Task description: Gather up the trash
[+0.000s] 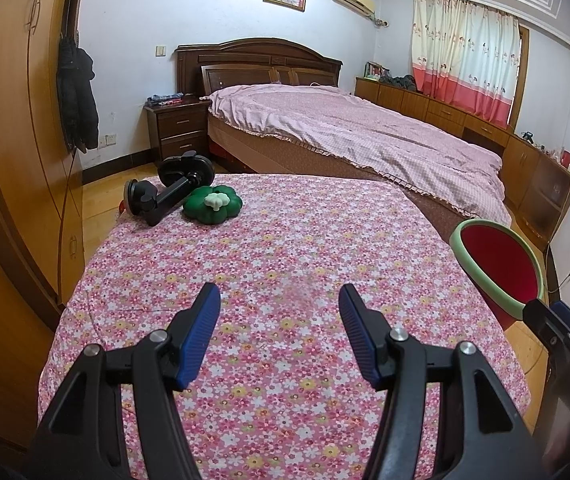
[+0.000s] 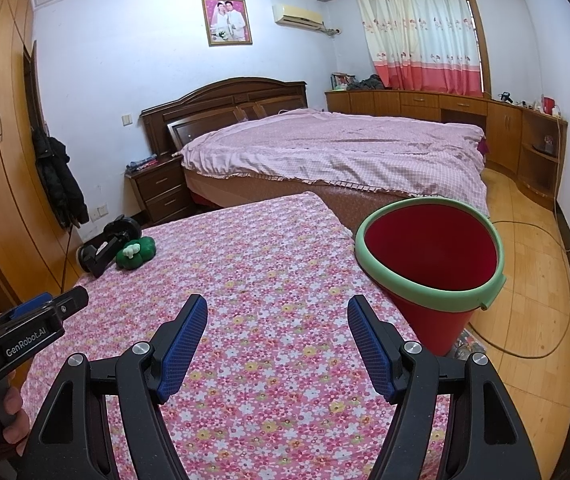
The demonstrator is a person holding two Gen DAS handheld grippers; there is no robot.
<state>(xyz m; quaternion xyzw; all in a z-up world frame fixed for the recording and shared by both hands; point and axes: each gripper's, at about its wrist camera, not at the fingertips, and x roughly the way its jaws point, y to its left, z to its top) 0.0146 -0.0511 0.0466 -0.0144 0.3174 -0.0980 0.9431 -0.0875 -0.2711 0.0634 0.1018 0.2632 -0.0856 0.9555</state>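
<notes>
A green pumpkin-shaped toy with a white stem and a black suction-cup phone holder lie at the far left corner of the floral-cloth table. A red bucket with a green rim stands off the table's right edge, tilted toward me. My left gripper is open and empty above the near part of the table. My right gripper is open and empty, just left of the bucket. The left gripper's tip shows in the right wrist view.
A bed with a pink quilt lies beyond the table. A nightstand stands beside it, a wooden wardrobe on the left, low cabinets on the right. A cable runs over the wooden floor.
</notes>
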